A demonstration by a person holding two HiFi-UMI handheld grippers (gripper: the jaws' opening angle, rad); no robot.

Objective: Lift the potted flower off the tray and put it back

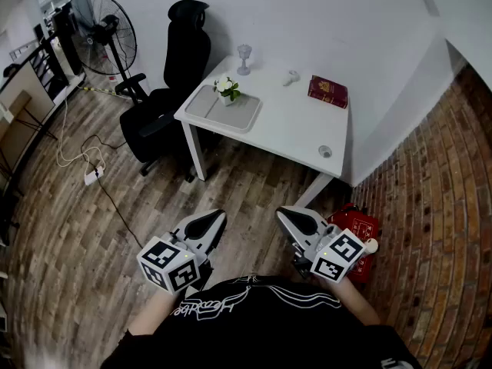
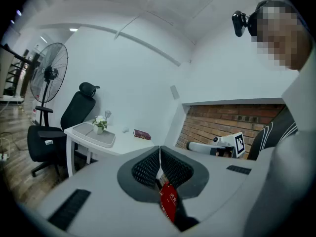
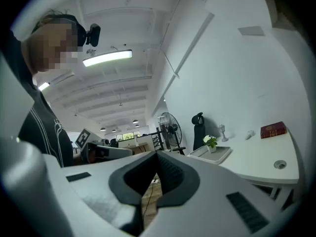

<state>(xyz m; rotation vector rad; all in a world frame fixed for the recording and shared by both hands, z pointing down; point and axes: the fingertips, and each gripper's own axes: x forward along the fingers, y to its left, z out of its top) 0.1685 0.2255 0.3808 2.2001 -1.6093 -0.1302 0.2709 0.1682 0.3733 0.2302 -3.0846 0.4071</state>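
The potted flower (image 1: 227,88), white blooms in a small white pot, stands on the grey tray (image 1: 214,110) at the left end of the white table (image 1: 296,125). Both grippers are far from it, held low in front of the person's body. My left gripper (image 1: 213,221) is shut with nothing between its pads. My right gripper (image 1: 290,216) is also shut and empty. The left gripper view shows the flower (image 2: 100,123) and tray (image 2: 98,137) small at the left beyond the shut gripper (image 2: 159,157). The right gripper view shows the flower (image 3: 211,141) on the tray (image 3: 212,155) at the right, past the shut gripper (image 3: 157,164).
Also on the table are a dark red book (image 1: 328,91), a clear stemmed glass (image 1: 244,56) and a small white object (image 1: 290,76). A black office chair (image 1: 171,91) stands left of the table, a floor fan (image 1: 104,25) behind it. A red object (image 1: 360,225) lies by the brick wall.
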